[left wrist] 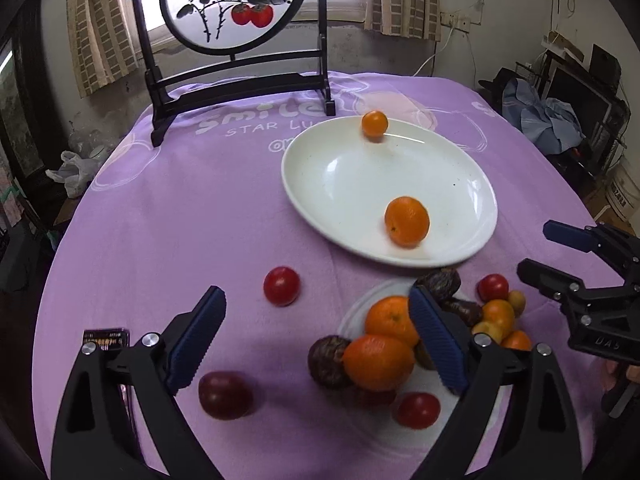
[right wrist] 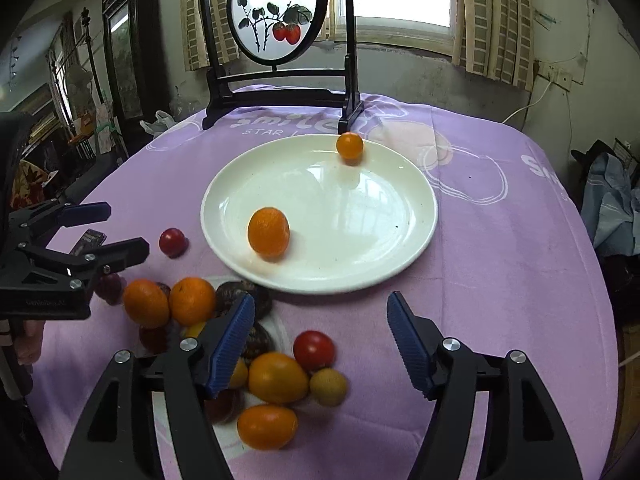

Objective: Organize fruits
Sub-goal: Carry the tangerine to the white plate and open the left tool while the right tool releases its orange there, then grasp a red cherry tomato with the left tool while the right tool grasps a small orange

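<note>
Gaping empty: left tongs [left wrist: 316, 336], right tongs [right wrist: 320, 340], ribbed blue pads; glossy oval plate [right wrist: 400, 240] bearing dimpled oranges [right wrist: 268, 232].

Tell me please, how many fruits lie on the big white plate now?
2. A larger orange lies near the plate's left front rim; a small orange sits at its far rim. Nothing hides the plate, so no others are likely.
</note>
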The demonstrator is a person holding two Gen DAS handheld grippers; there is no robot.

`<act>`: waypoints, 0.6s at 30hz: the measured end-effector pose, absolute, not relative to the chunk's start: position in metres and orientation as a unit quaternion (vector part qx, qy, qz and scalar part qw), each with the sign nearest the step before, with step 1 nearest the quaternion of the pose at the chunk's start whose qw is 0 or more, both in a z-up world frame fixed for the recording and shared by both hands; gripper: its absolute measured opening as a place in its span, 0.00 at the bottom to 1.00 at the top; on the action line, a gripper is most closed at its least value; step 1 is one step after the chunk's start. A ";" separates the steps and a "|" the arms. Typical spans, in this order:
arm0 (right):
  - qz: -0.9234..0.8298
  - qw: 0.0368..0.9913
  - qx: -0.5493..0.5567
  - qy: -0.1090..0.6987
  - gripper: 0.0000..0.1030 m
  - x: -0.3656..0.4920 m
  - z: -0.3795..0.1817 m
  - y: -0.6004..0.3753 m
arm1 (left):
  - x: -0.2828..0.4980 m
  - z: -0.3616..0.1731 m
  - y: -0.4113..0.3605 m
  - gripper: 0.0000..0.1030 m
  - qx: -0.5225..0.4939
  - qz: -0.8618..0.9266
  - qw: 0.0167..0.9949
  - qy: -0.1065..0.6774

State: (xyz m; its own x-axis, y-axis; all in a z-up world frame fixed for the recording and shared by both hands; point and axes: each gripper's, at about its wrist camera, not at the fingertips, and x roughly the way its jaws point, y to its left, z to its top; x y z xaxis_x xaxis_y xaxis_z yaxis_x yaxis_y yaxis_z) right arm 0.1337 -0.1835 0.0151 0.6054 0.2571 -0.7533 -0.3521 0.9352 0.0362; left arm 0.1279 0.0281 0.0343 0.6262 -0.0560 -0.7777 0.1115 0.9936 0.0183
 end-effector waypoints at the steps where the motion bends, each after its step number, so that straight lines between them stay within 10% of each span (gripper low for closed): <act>1: 0.169 0.893 -0.060 0.413 0.68 0.126 0.013 -0.186 | 0.121 0.031 0.033 0.88 0.027 -0.046 0.901 0.431; 18: 0.177 0.865 -0.072 0.464 0.71 0.062 -0.029 -0.175 | 0.039 -0.010 0.040 0.89 0.009 -0.073 0.884 0.461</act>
